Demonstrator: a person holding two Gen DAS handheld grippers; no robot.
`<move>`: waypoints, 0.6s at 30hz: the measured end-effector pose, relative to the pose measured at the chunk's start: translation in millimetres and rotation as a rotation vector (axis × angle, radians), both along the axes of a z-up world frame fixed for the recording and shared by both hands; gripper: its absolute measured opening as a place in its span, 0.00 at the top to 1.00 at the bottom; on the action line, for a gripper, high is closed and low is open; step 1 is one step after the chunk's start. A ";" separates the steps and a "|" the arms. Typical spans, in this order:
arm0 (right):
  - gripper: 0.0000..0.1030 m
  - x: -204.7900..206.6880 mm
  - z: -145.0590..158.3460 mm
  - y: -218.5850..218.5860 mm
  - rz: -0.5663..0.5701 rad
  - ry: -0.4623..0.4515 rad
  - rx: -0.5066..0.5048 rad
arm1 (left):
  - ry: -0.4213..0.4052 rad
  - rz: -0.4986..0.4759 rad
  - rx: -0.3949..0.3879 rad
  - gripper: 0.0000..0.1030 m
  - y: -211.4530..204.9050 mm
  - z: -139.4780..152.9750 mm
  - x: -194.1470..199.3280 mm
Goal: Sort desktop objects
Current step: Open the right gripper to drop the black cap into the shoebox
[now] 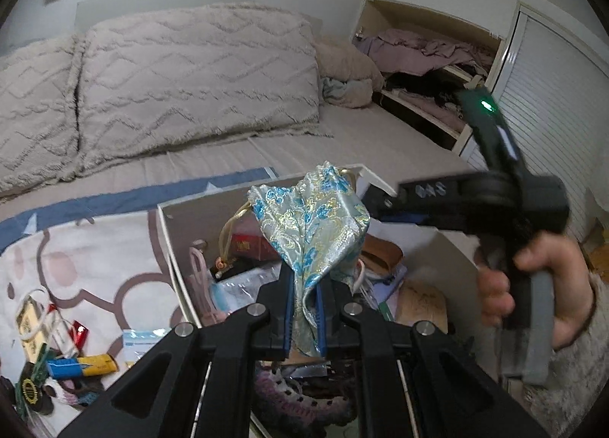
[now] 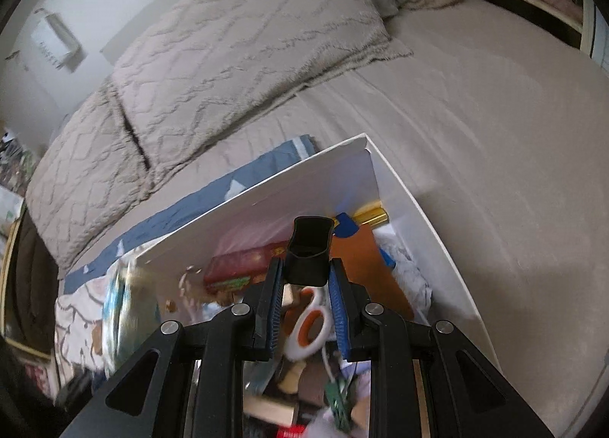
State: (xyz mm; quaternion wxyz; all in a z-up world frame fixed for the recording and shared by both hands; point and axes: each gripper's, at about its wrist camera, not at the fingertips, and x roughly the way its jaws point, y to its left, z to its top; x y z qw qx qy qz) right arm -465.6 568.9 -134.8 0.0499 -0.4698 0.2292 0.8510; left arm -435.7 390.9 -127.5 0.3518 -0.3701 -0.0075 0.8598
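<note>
- White box (image 2: 418,209) on the bed, already crowded; both loads hang over it.
- Left gripper (image 1: 304,308) clamped tight on brocade pouch (image 1: 316,225): lower before letting go, cord may snag.
- Right gripper (image 2: 306,282) pinching small black cap (image 2: 309,251): aim for a gap beside the scissors (image 2: 310,327).

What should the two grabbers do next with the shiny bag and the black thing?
Probably lower both a little and let go. The left gripper pinches the pouch and the right gripper clamps the black cap. Both hang over the open white box, which already holds scissors and other bits.
</note>
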 end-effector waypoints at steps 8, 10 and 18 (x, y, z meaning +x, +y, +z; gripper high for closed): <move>0.77 -25.0 -11.9 2.6 -0.018 -0.032 0.056 | -0.050 -0.049 -0.008 0.90 7.3 -15.7 -3.7; 0.77 -28.9 -10.0 4.8 -0.031 -0.024 0.073 | -0.060 -0.050 -0.001 0.90 6.4 -18.0 -6.2; 0.77 -31.3 5.2 -2.7 0.005 0.011 0.078 | -0.083 -0.064 0.000 0.90 8.4 -24.8 -12.4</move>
